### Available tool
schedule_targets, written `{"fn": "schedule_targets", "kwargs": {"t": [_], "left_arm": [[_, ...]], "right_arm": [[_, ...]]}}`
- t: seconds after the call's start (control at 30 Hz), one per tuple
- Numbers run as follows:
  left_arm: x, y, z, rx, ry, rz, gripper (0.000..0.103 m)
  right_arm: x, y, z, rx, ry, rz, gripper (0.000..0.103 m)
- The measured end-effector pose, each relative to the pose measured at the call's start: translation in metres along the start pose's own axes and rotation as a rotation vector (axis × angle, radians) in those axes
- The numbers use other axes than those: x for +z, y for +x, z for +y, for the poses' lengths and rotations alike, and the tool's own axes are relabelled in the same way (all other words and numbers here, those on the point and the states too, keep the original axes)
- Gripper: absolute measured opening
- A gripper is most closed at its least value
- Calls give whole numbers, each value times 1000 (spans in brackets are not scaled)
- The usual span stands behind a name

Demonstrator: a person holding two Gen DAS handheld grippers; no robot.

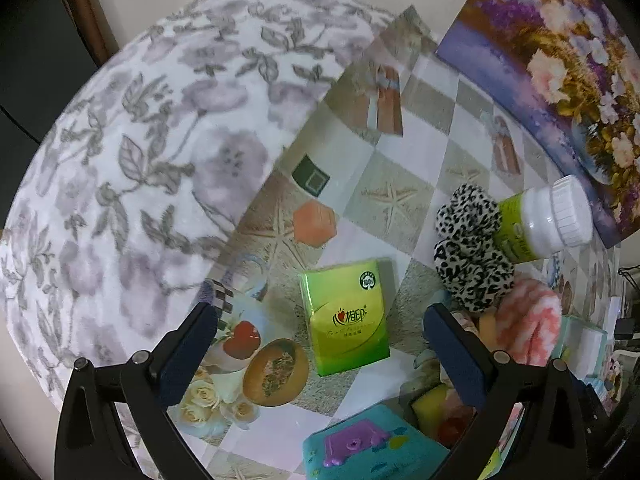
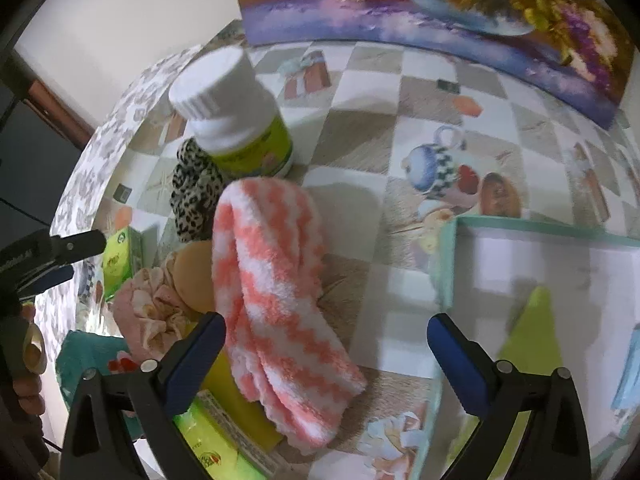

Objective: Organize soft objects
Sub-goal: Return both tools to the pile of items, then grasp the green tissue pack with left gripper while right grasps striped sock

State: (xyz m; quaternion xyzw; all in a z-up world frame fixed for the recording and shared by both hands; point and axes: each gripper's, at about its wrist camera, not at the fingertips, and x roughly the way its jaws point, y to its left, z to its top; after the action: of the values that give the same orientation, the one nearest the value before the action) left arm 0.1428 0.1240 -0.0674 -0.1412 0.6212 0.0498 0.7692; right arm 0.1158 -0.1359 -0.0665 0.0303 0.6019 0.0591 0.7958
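Note:
My left gripper [image 1: 320, 340] is open above a green tissue pack [image 1: 346, 316], which lies flat between its fingers. A leopard-print scrunchie [image 1: 472, 248] rests to the right, against a white bottle [image 1: 540, 220] with a green label. In the right wrist view a pink-and-white fluffy sock [image 2: 276, 292] lies between the open fingers of my right gripper [image 2: 326, 346], nearer the left finger. Left of the sock sit a tan round puff [image 2: 196, 276], a crumpled pink cloth [image 2: 148, 312] and the scrunchie [image 2: 196, 192]. The sock's fluffy end [image 1: 528, 320] also shows past the left gripper's right finger.
A white box with a teal rim [image 2: 448, 264] stands at the right, a green sheet [image 2: 532, 336] inside it. A flower painting [image 2: 440, 4] leans against the wall. A floral cushion [image 1: 140, 140] fills the left. A teal toy [image 1: 360, 448] and a yellow sponge [image 1: 432, 404] lie near.

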Motion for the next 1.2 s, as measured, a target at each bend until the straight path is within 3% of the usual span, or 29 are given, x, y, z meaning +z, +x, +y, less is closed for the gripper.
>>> {"fn": "schedule_targets", "kwargs": {"t": [0.1, 0.23, 0.37, 0.43, 0.57, 1.0, 1.13, 1.2], "left_arm": [[-1, 10, 1, 10, 1, 30, 103], [-1, 15, 2, 15, 4, 44, 101], [1, 21, 6, 15, 3, 69, 82], [6, 29, 6, -1, 0, 77, 82], [9, 32, 5, -19, 18, 79, 73], [5, 35, -12, -7, 41, 108, 73], [3, 34, -17, -40, 52, 101, 51], [3, 33, -19, -23, 63, 91, 51]], "right_arm": [[-1, 9, 2, 7, -7, 16, 97], [-2, 15, 2, 26, -11, 24, 83], [-4, 19, 0, 36, -11, 35, 63], [-4, 20, -2, 42, -11, 37, 58], [-4, 20, -2, 42, -8, 35, 53], [-5, 19, -4, 38, -9, 42, 52], [-5, 17, -4, 44, -14, 37, 35], [-4, 16, -5, 29, -16, 30, 31]]}}
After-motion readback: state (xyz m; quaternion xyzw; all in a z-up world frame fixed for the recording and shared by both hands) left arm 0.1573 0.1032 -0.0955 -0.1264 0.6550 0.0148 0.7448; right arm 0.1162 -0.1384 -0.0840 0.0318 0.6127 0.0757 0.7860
